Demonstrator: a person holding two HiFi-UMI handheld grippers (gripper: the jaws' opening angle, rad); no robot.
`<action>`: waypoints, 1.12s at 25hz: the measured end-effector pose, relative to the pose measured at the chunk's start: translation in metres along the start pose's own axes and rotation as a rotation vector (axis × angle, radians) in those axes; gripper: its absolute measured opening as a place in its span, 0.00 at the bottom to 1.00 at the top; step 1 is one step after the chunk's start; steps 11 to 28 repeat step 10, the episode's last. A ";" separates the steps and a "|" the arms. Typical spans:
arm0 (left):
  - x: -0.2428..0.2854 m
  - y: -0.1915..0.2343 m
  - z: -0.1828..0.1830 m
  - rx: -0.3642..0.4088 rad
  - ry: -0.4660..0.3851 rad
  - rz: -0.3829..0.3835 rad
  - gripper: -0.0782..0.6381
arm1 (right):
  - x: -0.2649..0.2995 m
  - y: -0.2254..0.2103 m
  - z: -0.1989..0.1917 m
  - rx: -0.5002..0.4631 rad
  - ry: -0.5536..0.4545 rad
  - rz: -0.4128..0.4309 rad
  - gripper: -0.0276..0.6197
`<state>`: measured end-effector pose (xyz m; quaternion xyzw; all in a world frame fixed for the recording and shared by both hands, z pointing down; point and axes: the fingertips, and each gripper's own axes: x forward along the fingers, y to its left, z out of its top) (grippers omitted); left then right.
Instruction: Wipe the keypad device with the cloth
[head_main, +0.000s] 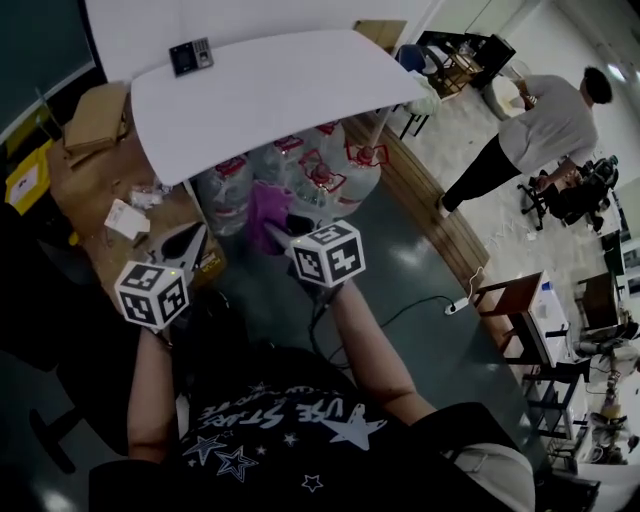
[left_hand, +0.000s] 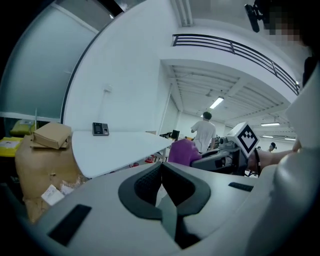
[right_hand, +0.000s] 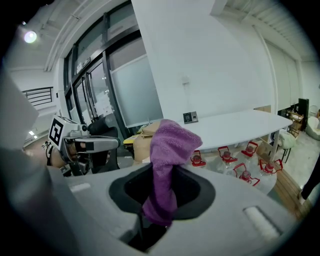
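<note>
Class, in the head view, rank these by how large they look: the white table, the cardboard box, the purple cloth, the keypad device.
1. white table
2. cardboard box
3. purple cloth, though it is nearer the camera and partly hidden, so its place above the last is unsure
4. keypad device

A large open-plan office or lab workspace — a long white table (head_main: 270, 90) with big water jugs (head_main: 300, 170) stored under it and cardboard boxes (head_main: 95, 118) piled beside it. Glass partition walls (right_hand: 100, 95), ceiling strip lights (left_hand: 216, 103) and office chairs (head_main: 572, 192) surround a standing person (head_main: 540, 125).
</note>
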<state>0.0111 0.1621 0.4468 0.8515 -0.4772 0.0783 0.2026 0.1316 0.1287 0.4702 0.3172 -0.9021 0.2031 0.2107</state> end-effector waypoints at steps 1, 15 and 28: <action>-0.002 -0.002 0.000 -0.007 -0.008 0.003 0.12 | -0.003 0.001 -0.001 -0.002 0.000 0.000 0.19; -0.009 -0.013 -0.003 -0.015 -0.019 -0.005 0.12 | -0.012 0.006 -0.005 -0.002 -0.008 -0.005 0.19; -0.009 -0.013 -0.003 -0.015 -0.019 -0.005 0.12 | -0.012 0.006 -0.005 -0.002 -0.008 -0.005 0.19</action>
